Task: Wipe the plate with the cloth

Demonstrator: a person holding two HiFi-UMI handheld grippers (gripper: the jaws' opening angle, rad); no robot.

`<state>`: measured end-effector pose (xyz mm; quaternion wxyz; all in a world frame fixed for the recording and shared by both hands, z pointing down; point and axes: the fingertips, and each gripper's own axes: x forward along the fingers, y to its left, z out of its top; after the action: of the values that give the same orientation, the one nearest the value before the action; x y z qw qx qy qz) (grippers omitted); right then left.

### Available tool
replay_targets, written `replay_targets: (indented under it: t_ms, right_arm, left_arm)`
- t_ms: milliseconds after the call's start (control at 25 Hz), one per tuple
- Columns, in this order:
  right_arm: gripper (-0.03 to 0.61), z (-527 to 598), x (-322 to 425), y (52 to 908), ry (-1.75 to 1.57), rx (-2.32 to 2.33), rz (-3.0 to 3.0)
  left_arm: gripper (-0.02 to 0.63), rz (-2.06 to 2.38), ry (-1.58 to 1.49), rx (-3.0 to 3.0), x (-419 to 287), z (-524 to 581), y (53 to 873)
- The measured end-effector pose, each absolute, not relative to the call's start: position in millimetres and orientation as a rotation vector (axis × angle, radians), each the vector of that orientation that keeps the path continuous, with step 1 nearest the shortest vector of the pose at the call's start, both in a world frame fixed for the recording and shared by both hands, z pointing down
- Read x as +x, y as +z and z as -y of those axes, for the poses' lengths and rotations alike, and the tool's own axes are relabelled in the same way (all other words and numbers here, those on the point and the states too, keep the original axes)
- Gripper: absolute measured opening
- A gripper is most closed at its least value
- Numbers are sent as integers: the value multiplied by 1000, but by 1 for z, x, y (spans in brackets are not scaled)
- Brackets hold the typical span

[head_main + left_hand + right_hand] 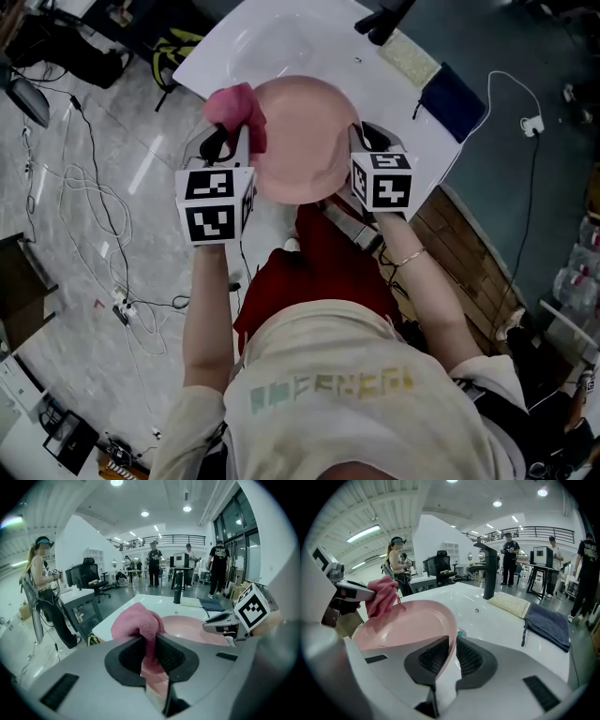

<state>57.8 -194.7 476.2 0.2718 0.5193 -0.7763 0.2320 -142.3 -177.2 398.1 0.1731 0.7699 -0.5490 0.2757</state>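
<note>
A pink plate (300, 139) is held up in front of the white sink counter (225, 42). My right gripper (451, 652) is shut on the plate's (405, 626) right rim, and the rim runs between the two pads. My left gripper (150, 654) is shut on a pink cloth (139, 620), which bunches above the jaws. In the head view the cloth (236, 106) lies against the plate's upper left edge, with the left gripper (234, 141) just below it. The right gripper (359, 141) shows at the plate's right side.
A black tap (489, 569) stands on the counter. A yellowish sponge (510, 603) and a dark blue cloth (548, 624) lie to its right. Cables (89, 206) trail over the floor at the left. Several people (153, 566) stand in the hall behind.
</note>
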Motion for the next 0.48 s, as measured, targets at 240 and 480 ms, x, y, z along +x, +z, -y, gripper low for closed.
replay_targets:
  t_ms: [240,480]
  right_arm:
    - [58,195,58,477,613,1405,2090]
    - [58,196,58,477,565,1398,2089]
  left_arm:
    - [67,1571,722,2203,-139,183,392]
    - [67,1561,704,2205,-134,182,393]
